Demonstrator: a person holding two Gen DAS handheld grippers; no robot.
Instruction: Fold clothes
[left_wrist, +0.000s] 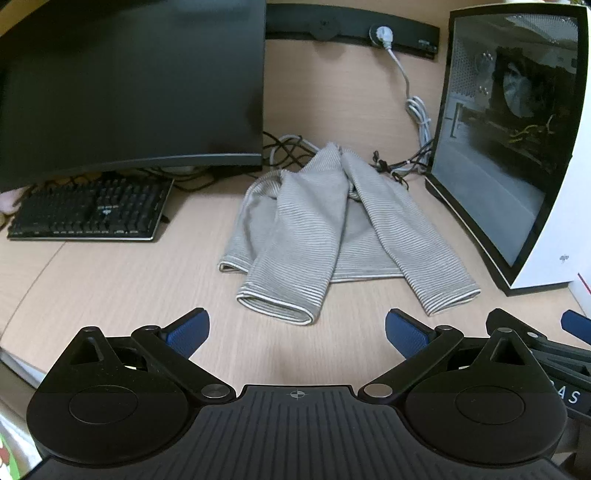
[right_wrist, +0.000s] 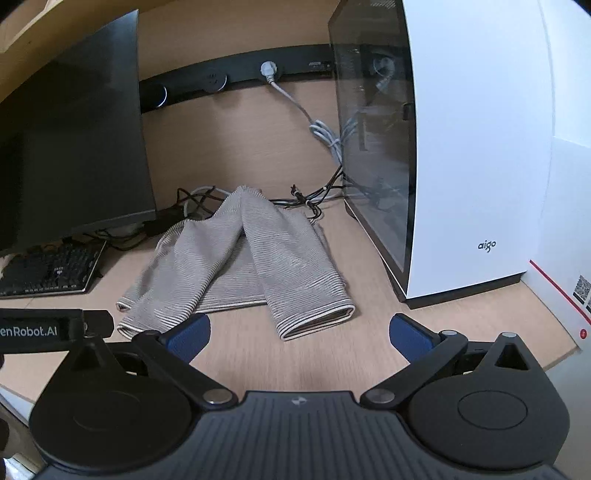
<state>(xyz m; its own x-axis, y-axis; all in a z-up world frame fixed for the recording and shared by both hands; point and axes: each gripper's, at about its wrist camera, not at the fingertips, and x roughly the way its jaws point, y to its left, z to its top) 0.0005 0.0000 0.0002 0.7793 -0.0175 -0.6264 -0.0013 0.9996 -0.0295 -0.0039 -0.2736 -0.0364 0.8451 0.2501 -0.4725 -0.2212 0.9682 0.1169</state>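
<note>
A grey striped long-sleeved top (left_wrist: 314, 221) lies on the wooden desk, its two sleeves crossed over the body and their cuffs pointing toward me. In the right wrist view the same top (right_wrist: 236, 266) lies just beyond the fingers. My left gripper (left_wrist: 297, 334) hovers open over bare desk just short of the left cuff (left_wrist: 275, 308), nothing between its blue pads (left_wrist: 188, 332). My right gripper (right_wrist: 299, 338) is open too, near the right cuff (right_wrist: 317, 321), with its left pad (right_wrist: 188, 336) over the edge of the other cuff.
A dark monitor (left_wrist: 129, 85) and a black keyboard (left_wrist: 88, 210) stand left of the top. A white PC case with a glass side (right_wrist: 461, 155) stands close on the right. Cables (left_wrist: 395, 166) lie behind the top. A white box (right_wrist: 565, 258) sits at the far right.
</note>
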